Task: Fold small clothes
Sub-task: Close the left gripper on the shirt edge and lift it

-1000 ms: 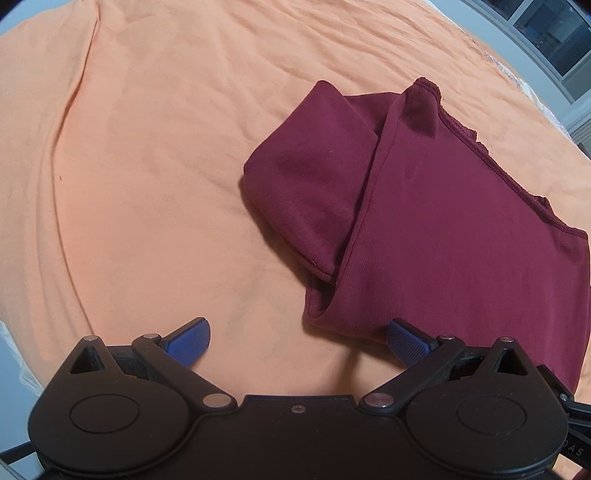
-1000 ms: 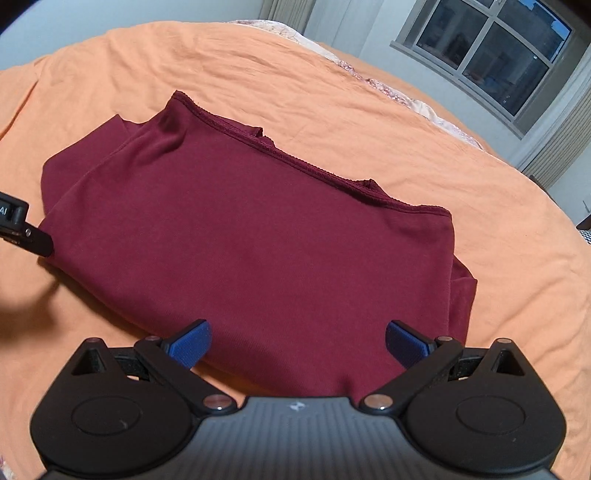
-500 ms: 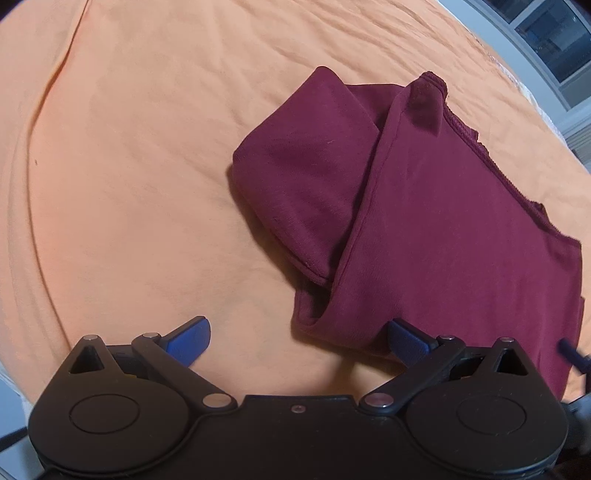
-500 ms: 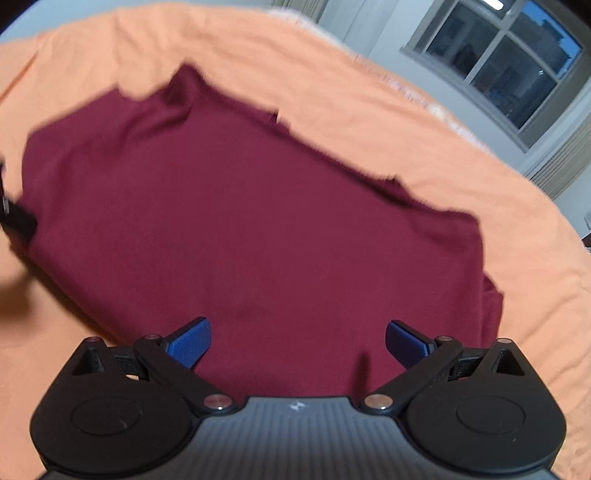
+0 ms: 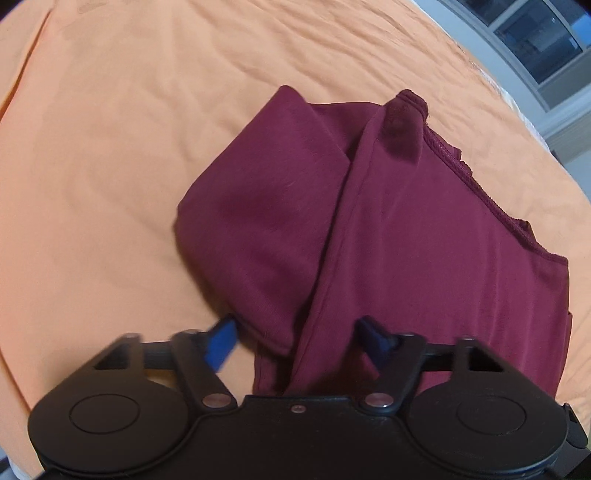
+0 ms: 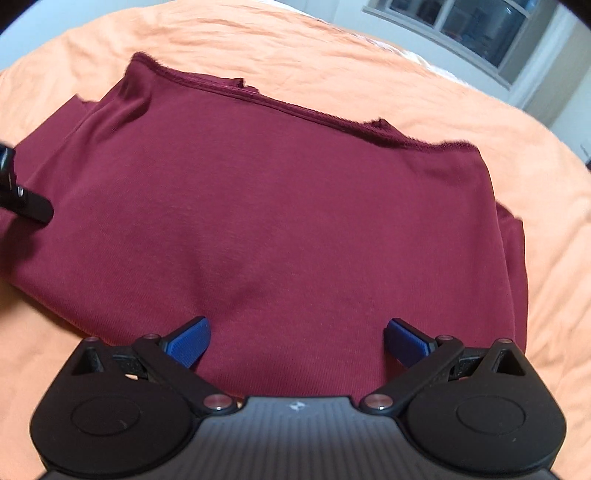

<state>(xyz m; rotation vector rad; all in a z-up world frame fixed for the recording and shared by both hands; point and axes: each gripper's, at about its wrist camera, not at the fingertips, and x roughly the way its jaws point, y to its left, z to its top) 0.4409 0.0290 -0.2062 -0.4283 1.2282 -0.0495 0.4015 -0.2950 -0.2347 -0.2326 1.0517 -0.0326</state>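
A wrinkled orange bedsheet [image 5: 110, 184] is covering the whole work surface in both views. A dark window with a pale frame [image 6: 469, 26] is showing at 1 o'clock in the right wrist view, and a corner of the same kind of window [image 5: 535, 44] is sitting at 1 o'clock in the left wrist view.

The folded maroon knit garment [image 6: 277, 221] is lying flat on the sheet, its stitched hem running from 11 o'clock towards 2 o'clock. In the left wrist view the garment [image 5: 424, 258] is filling the centre and right side, with a folded-over flap [image 5: 266, 221] lying at its left, towards 9 o'clock of the main panel.

Nothing is lying on top of the cloth. A black part of the left gripper is intruding at 9 o'clock in the right wrist view, over the garment's left edge.

The left gripper [image 5: 299, 339] is sitting low at the garment's near edge, blurred by motion. Its blue-padded fingers [image 5: 221, 341] are standing apart at a moderate gap, straddling the near fold; contact with the cloth cannot be told.

The right gripper [image 6: 297, 341] is hovering over the garment's near edge at 6 o'clock, its blue fingers [image 6: 190, 341] spread wide, the cloth showing between them and nothing gripped.
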